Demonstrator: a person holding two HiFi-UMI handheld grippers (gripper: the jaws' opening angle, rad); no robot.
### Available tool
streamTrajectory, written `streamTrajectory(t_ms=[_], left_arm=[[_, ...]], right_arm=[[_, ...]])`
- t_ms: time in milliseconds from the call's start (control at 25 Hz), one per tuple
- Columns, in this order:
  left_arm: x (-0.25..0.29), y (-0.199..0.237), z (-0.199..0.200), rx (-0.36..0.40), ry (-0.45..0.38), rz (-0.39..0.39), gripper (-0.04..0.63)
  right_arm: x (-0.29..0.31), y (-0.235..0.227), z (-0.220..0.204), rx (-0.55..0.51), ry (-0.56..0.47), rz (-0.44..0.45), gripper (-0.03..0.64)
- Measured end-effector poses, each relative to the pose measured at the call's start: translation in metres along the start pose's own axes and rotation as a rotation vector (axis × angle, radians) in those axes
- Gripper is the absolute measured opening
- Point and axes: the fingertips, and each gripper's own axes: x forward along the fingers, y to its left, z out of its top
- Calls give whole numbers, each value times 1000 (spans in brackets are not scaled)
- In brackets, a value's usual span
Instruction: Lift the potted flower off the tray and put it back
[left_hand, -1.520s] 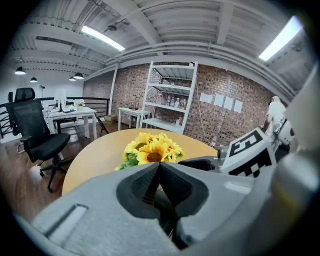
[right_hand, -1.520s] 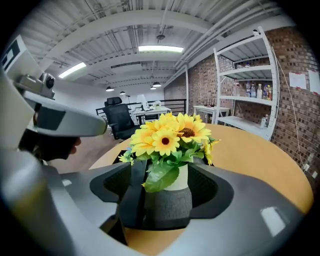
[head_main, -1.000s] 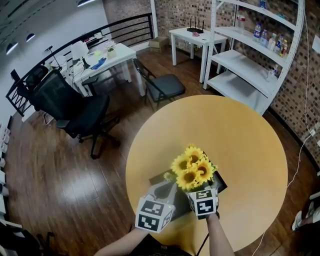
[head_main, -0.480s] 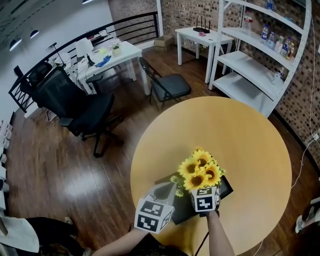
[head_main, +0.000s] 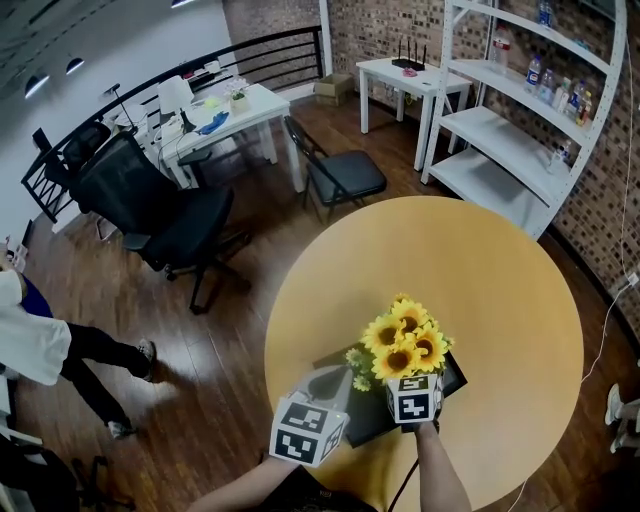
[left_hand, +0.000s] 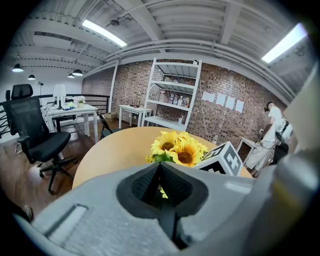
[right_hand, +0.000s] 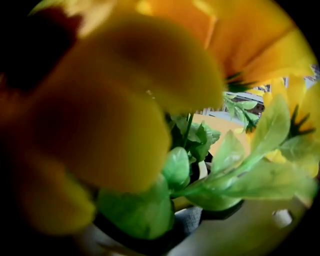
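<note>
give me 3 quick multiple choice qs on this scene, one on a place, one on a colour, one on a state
1. Where are the flowers?
A. on a shelf
B. over the tray on the table
C. on the floor

2. What colour are their petals?
A. red
B. white
C. yellow

3. How is the left claw?
A. shut and empty
B. wide open
C. shut on a bottle

Answers:
1 B: the head view shows the blooms above the dark tray on the round table.
2 C: the petals are yellow in every view.
3 A: the left gripper view shows its jaws together with nothing between them.
</note>
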Motion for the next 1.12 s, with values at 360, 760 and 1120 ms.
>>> streamTrajectory(t_ms=[360,760,1120], left_arm=[[-9,2,2,-24,-74,71,3],[-12,-34,-5,-25,-122,84,3],[-8,-70,-10,45,-154,55,3]], right_arm=[[-61,-6,13,7,-67,13,509],[-159,-17,14,4,-116,37,509],[-206,-30,12,5,-163,31,511]])
